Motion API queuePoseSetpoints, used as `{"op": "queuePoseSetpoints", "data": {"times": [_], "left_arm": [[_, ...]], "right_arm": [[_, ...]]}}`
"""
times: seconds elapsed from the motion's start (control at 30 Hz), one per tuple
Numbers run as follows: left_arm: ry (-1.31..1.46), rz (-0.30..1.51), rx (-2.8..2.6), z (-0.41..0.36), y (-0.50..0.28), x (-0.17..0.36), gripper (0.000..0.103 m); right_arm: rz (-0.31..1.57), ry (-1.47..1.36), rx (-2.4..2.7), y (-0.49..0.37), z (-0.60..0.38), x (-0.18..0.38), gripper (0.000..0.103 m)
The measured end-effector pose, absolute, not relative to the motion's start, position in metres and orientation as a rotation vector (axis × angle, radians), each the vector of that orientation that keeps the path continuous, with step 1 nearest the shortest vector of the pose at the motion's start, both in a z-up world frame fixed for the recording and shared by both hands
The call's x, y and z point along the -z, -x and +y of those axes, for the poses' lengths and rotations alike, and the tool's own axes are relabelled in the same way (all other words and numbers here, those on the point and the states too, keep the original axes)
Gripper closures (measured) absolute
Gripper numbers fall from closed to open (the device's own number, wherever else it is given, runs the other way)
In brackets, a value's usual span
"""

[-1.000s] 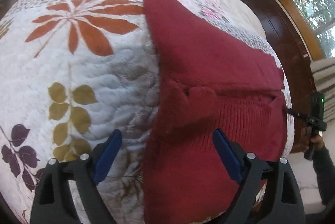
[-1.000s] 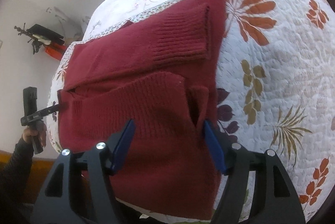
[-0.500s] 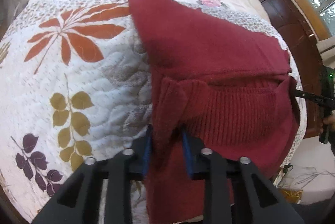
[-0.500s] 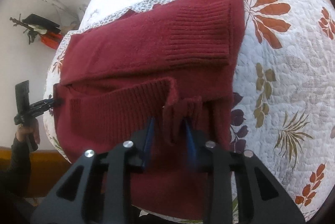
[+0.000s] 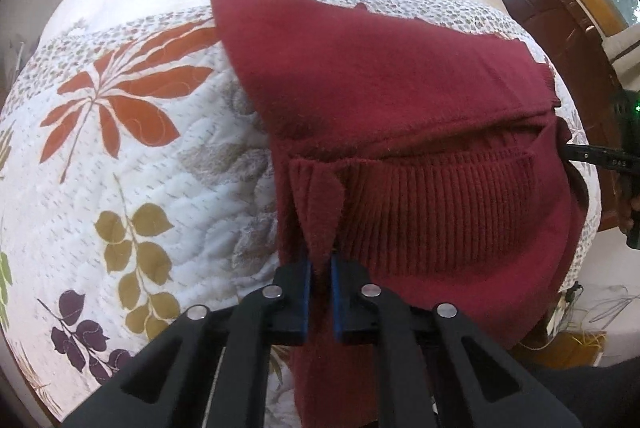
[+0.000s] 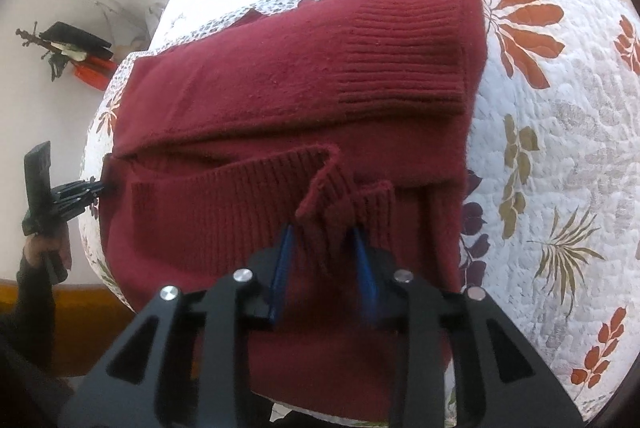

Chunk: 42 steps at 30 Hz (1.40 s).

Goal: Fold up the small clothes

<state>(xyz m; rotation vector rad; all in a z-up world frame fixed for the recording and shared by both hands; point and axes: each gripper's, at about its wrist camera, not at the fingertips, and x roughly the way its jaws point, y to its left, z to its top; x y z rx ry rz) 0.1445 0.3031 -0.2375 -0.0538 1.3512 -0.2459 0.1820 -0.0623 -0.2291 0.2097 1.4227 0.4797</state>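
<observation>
A dark red knit sweater (image 5: 400, 88) lies folded on a leaf-patterned quilted bedspread (image 5: 140, 168), its ribbed hem (image 5: 440, 208) nearest me. My left gripper (image 5: 320, 260) is shut on a pinched-up fold at the hem's left end. In the right wrist view, the sweater (image 6: 260, 88) shows a ribbed cuff (image 6: 404, 56) on top. My right gripper (image 6: 324, 240) is shut on a bunched piece of the hem (image 6: 344, 196). Each view shows the other gripper at the sweater's far edge: the right gripper (image 5: 592, 152) and the left gripper (image 6: 80, 188).
A dark wooden headboard (image 5: 540, 8) and a window stand beyond the bed at upper right. Black and orange objects (image 6: 76, 48) hang on the white wall at left. The bedspread (image 6: 560, 168) spreads to the right of the sweater. Cables (image 5: 608, 308) lie on the floor.
Both grippers went from open around the hem to shut on it. The pinched hem has bunched and risen, and both cameras have tilted up.
</observation>
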Motion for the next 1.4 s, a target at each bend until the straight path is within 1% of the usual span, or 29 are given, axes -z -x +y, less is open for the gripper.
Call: {"op": "queuePoseSetpoints", "data": {"times": [0.03,0.07,0.1,0.17,0.33,0.4,0.53,0.57,0.6,0.63,0.67,0.7,0.73,0.77,0.87,0.9,0.93,1.0,1.03,1.07,1.1,1.13,1.17,1.2,1.23,1.27,1.3,1.37,1.4], "left_arm": [[0.051,1.352,0.245,0.301,-0.145,0.238,0.093],[0.051,1.354,0.244,0.299,-0.145,0.238,0.093],[0.053,1.353,0.247,0.298,-0.146,0.237,0.095],[0.062,1.346,0.262,0.293,-0.147,0.233,0.096],[0.055,1.327,0.260,0.291,-0.139,0.220,0.097],[0.060,1.322,0.265,0.289,-0.136,0.217,0.097],[0.067,1.322,0.266,0.289,-0.135,0.223,0.097],[0.072,1.326,0.266,0.290,-0.135,0.225,0.097],[0.073,1.329,0.267,0.290,-0.136,0.227,0.097],[0.060,1.327,0.262,0.290,-0.136,0.228,0.097],[0.057,1.325,0.258,0.290,-0.135,0.228,0.097],[0.062,1.326,0.261,0.291,-0.135,0.228,0.096],[0.064,1.324,0.263,0.291,-0.135,0.228,0.096],[0.063,1.321,0.260,0.291,-0.135,0.228,0.095],[0.073,1.324,0.260,0.291,-0.136,0.232,0.095],[0.078,1.324,0.262,0.291,-0.137,0.233,0.094],[0.078,1.325,0.259,0.290,-0.138,0.234,0.093],[0.072,1.320,0.250,0.290,-0.139,0.236,0.084],[0.077,1.321,0.247,0.290,-0.139,0.237,0.082],[0.082,1.321,0.250,0.291,-0.140,0.238,0.077],[0.089,1.321,0.250,0.291,-0.140,0.239,0.069],[0.093,1.320,0.245,0.291,-0.141,0.240,0.065],[0.100,1.320,0.245,0.291,-0.142,0.241,0.061],[0.103,1.323,0.243,0.291,-0.143,0.243,0.061],[0.104,1.322,0.245,0.290,-0.143,0.243,0.061],[0.107,1.319,0.251,0.290,-0.144,0.242,0.065],[0.112,1.317,0.261,0.289,-0.144,0.241,0.075],[0.115,1.320,0.270,0.287,-0.145,0.241,0.090],[0.118,1.328,0.277,0.287,-0.146,0.243,0.090]], "right_arm": [[1.420,-0.216,-0.476,-0.182,-0.065,0.230,0.082],[1.416,-0.224,-0.474,-0.181,-0.068,0.229,0.092],[1.411,-0.230,-0.475,-0.181,-0.070,0.228,0.096],[1.397,-0.232,-0.479,-0.179,-0.074,0.224,0.098],[1.362,-0.205,-0.512,-0.171,-0.071,0.211,0.098],[1.351,-0.199,-0.529,-0.169,-0.069,0.209,0.094],[1.352,-0.190,-0.538,-0.173,-0.065,0.215,0.089],[1.350,-0.170,-0.527,-0.175,-0.065,0.215,0.085],[1.344,-0.160,-0.516,-0.176,-0.065,0.213,0.075],[1.330,-0.152,-0.499,-0.175,-0.067,0.209,0.069],[1.311,-0.138,-0.474,-0.175,-0.070,0.205,0.051],[1.292,-0.112,-0.445,-0.173,-0.072,0.201,0.036],[1.279,-0.090,-0.428,-0.172,-0.072,0.198,0.032],[1.264,-0.062,-0.416,-0.169,-0.072,0.196,0.031],[1.267,-0.025,-0.415,-0.168,-0.072,0.204,0.032],[1.268,-0.018,-0.413,-0.169,-0.072,0.206,0.035],[1.266,-0.003,-0.404,-0.170,-0.073,0.208,0.035],[1.264,0.003,-0.368,-0.173,-0.079,0.212,0.035],[1.266,-0.026,-0.373,-0.175,-0.083,0.214,0.035],[1.275,-0.054,-0.376,-0.179,-0.087,0.218,0.035],[1.288,-0.057,-0.377,-0.181,-0.088,0.221,0.035],[1.300,-0.057,-0.382,-0.183,-0.088,0.225,0.035],[1.303,-0.056,-0.401,-0.184,-0.086,0.226,0.046],[1.303,-0.064,-0.424,-0.183,-0.085,0.225,0.063],[1.300,-0.066,-0.429,-0.183,-0.084,0.223,0.069],[1.299,-0.070,-0.432,-0.183,-0.083,0.222,0.078],[1.301,-0.076,-0.438,-0.183,-0.083,0.222,0.087],[1.310,-0.094,-0.446,-0.184,-0.084,0.225,0.088],[1.317,-0.099,-0.450,-0.185,-0.084,0.228,0.084]]}}
